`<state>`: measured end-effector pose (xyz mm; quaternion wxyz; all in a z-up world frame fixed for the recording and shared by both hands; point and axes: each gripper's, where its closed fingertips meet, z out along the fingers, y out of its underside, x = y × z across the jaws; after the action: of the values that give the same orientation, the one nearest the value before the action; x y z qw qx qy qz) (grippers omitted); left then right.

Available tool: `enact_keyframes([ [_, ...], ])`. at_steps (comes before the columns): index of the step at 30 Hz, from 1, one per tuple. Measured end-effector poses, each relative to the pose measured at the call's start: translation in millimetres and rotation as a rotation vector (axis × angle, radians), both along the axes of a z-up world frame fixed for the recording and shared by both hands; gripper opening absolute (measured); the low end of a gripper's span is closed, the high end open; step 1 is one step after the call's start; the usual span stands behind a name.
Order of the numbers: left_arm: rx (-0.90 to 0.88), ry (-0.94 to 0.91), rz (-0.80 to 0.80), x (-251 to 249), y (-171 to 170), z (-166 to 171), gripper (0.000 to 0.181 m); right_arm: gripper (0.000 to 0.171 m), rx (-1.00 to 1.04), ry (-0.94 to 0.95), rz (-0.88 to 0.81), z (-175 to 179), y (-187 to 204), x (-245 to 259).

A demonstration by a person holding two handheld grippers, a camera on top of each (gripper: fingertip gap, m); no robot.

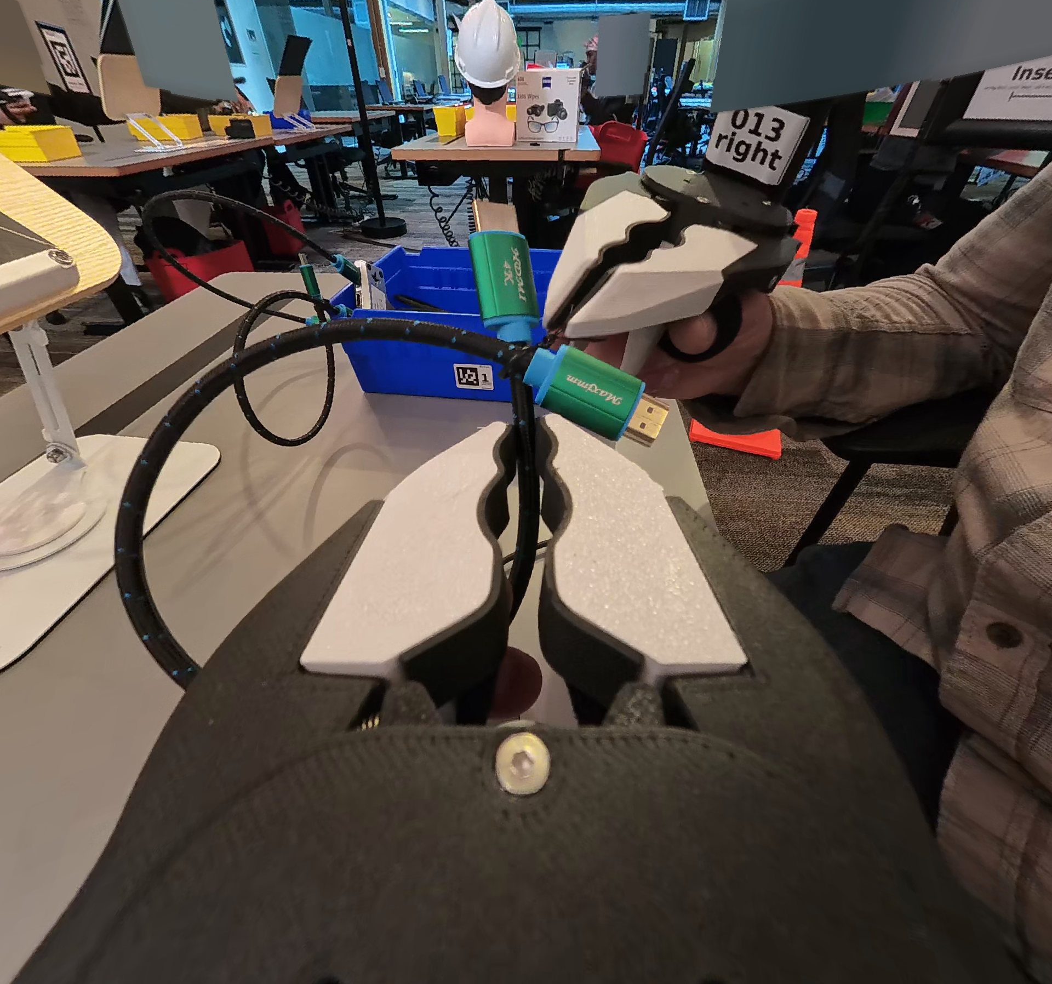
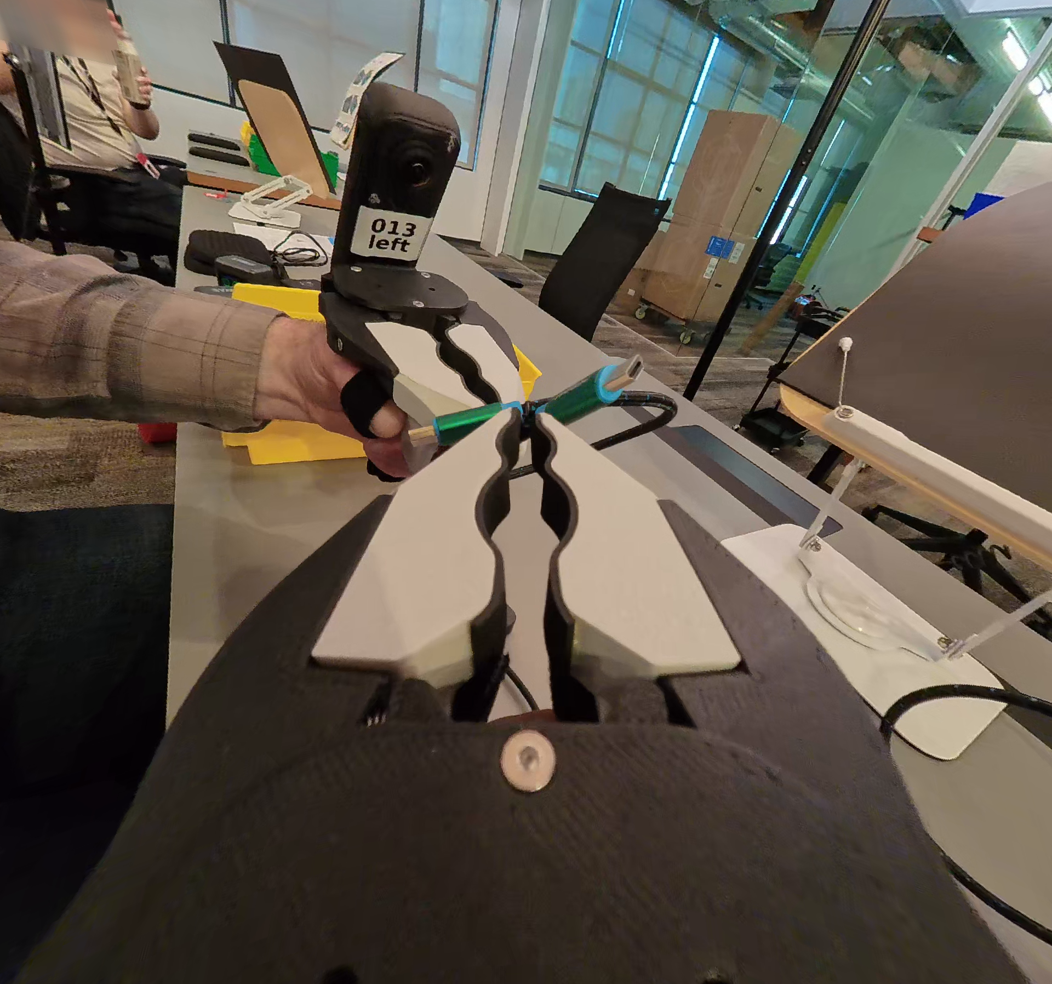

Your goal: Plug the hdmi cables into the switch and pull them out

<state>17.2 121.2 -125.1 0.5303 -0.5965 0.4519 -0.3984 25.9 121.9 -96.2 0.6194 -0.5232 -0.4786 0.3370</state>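
HDMI cable, black braided with blue flecks, is looping left of the blue plastic bin and above the grey table. Left gripper is clamping this cable just behind its two green metal plugs, which are hanging in front of the bin. Right gripper, to the bin's right, is pinching the same cable where the plugs cross, jaws nearly closed. Hand is squeezing its trigger.
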Motion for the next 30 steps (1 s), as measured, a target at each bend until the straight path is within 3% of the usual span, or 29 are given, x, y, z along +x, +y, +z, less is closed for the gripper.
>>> enact_keyframes([
  [9, 0.000, -0.008, 0.002, 0, 0, 1, 0.006, 0.000, -0.001, -0.004, 0.015, -1, -1, 1],
  [30, -0.008, -0.035, -0.030, 0, -5, 9, 0.005, 0.000, -0.287, 0.092, 0.084, -10, 9, 1],
])
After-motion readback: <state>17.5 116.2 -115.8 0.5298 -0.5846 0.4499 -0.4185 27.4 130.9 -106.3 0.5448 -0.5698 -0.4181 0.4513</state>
